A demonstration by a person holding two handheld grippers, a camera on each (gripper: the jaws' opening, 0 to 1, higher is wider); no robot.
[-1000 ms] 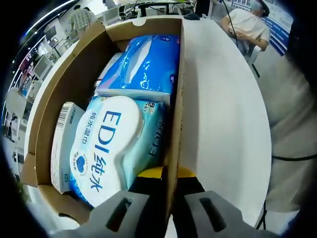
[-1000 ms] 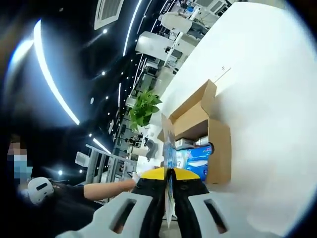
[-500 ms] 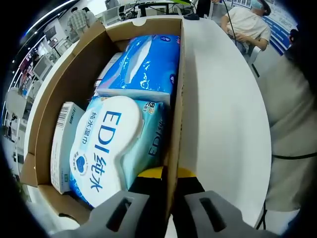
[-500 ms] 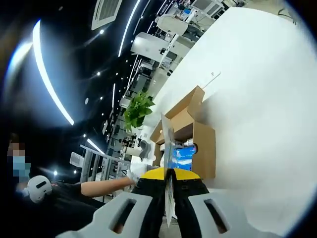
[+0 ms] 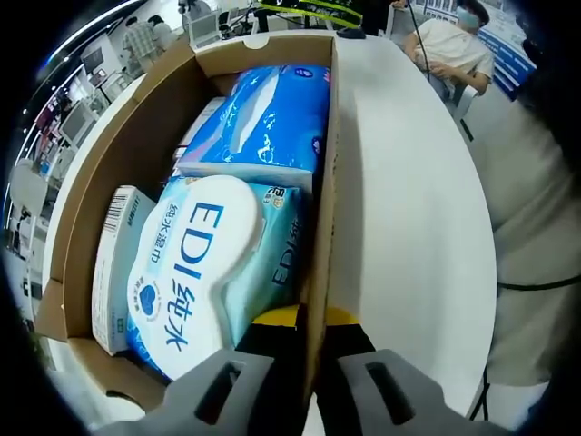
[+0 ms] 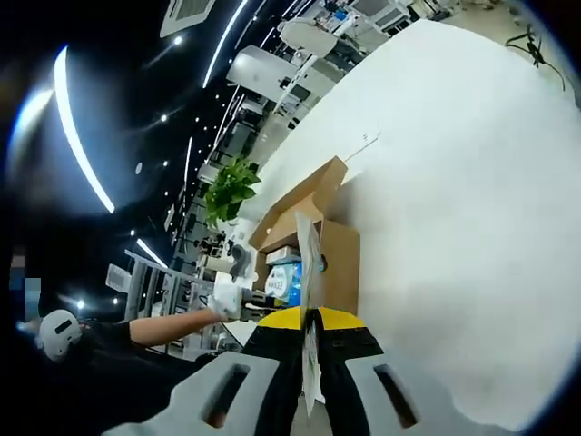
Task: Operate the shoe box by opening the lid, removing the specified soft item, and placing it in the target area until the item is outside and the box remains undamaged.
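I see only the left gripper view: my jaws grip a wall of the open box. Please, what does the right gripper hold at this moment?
Observer: The right gripper is shut on a thin flat item, seen edge-on.
Operator: Is that item inside the box?
Observer: No. It is held clear of the box, which stands apart on the white table.
Operator: And the lid?
Observer: The lid flap stands open on the box's far side.
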